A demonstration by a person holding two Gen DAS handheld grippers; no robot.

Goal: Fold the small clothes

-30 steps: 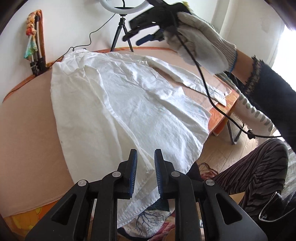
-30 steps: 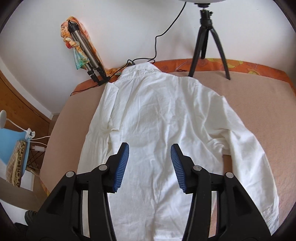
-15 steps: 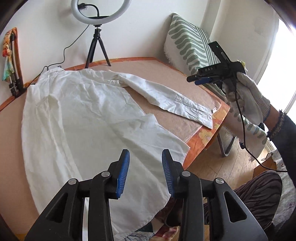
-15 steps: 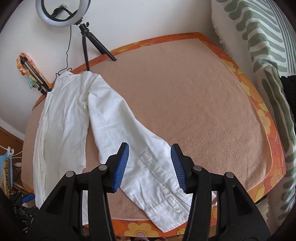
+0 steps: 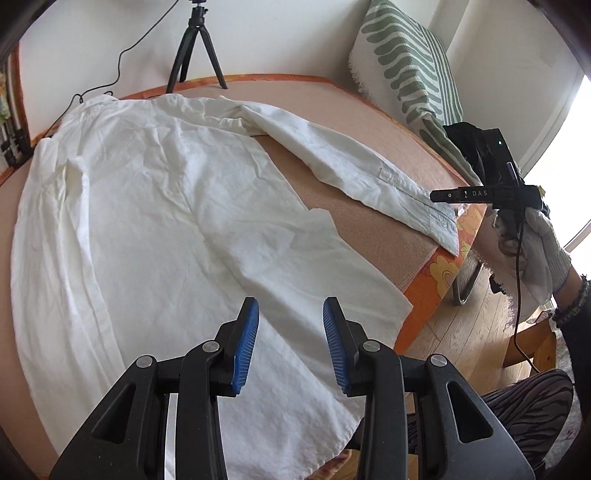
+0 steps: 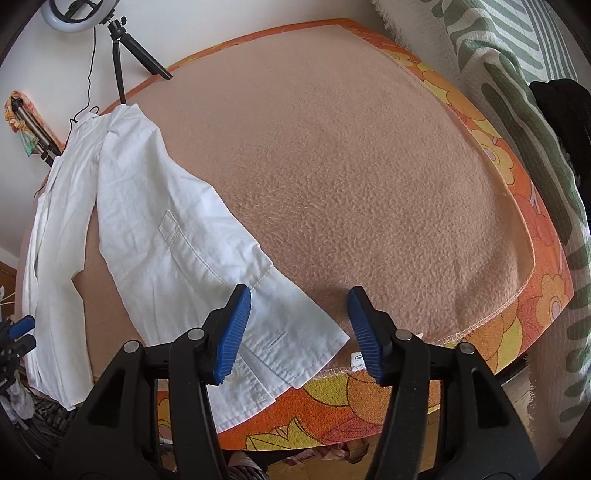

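Tripod (image 5: 194, 48), striped cushion (image 5: 410, 62), ring light (image 6: 79, 13)

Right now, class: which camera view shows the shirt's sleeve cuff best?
The right wrist view: the cuff lies close, stitching visible, between the open right gripper fingers. The left wrist view shows it small, at the table's edge.

The shirt (image 5: 147, 221) body is viewed from behind the left claw (image 5: 290, 343), above the hem. The cuff is viewed closely past the right claw (image 6: 299, 332). The sleeve (image 6: 155, 206) is shared.
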